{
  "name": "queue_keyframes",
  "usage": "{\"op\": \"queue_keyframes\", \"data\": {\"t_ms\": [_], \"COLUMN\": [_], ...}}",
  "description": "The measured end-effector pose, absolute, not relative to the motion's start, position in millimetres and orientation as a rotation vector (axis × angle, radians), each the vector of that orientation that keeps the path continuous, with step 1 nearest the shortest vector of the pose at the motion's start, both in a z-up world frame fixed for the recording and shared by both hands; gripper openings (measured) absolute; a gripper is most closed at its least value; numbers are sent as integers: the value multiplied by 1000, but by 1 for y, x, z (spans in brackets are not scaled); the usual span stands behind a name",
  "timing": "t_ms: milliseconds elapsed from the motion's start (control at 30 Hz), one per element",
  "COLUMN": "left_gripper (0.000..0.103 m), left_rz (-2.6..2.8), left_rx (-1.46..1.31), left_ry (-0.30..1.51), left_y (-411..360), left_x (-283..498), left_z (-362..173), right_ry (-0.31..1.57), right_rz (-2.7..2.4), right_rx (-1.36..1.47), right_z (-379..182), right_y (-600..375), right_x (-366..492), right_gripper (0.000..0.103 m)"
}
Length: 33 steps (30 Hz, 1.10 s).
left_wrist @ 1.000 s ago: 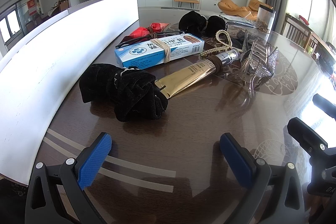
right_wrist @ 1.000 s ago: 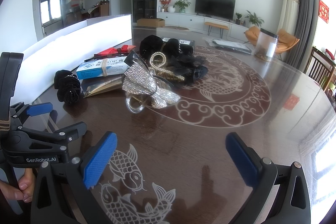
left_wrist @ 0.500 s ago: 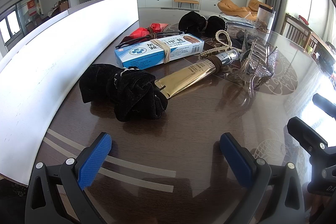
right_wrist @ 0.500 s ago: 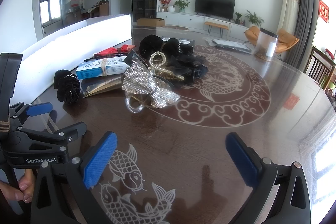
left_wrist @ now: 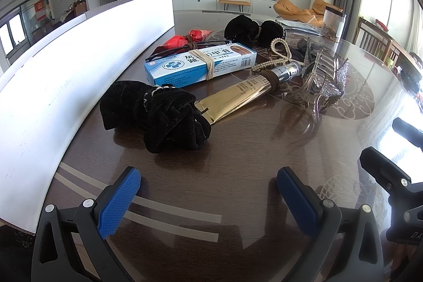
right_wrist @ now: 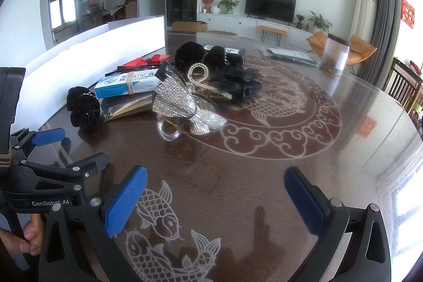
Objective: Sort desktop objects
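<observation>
A black velvet scrunchie (left_wrist: 156,114) lies nearest my left gripper (left_wrist: 208,200), which is open and empty just in front of it. Behind it lie a gold tube (left_wrist: 243,97), a blue-white box (left_wrist: 201,65) with a rubber band, a pearl hair tie (left_wrist: 280,54) and a rhinestone bow claw clip (left_wrist: 322,78). In the right wrist view the bow clip (right_wrist: 182,105) lies ahead of my open, empty right gripper (right_wrist: 215,202), with the box (right_wrist: 127,83), the scrunchie (right_wrist: 83,107) and the left gripper (right_wrist: 53,152) to the left.
A long white tray wall (left_wrist: 66,65) runs along the table's left side. More black hair accessories (right_wrist: 227,75), a red packet (left_wrist: 190,38) and a clear canister (right_wrist: 335,54) lie further back. The dark glass-topped table (right_wrist: 264,176) has fish and dragon patterns.
</observation>
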State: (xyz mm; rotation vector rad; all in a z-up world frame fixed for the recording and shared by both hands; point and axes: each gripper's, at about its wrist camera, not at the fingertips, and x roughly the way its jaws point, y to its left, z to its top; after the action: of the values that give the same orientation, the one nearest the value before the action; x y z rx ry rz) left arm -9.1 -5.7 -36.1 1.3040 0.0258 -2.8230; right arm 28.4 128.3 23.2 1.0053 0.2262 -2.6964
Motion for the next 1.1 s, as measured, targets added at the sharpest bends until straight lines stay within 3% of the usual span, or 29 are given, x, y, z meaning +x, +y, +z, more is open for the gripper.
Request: {"op": "queue_keyframes", "data": {"t_ms": [1100], "left_gripper": [103], "left_rz": [-2824], "left_rx": [1311], "left_ry": [21], "left_y": [-5], "left_x": [-11], "left_z": [-34], "right_ry": [223], "right_rz": [-2691], "right_rx": [1033], "right_z": [22], "right_y": [129], "right_x": [26], "right_gripper": [103]}}
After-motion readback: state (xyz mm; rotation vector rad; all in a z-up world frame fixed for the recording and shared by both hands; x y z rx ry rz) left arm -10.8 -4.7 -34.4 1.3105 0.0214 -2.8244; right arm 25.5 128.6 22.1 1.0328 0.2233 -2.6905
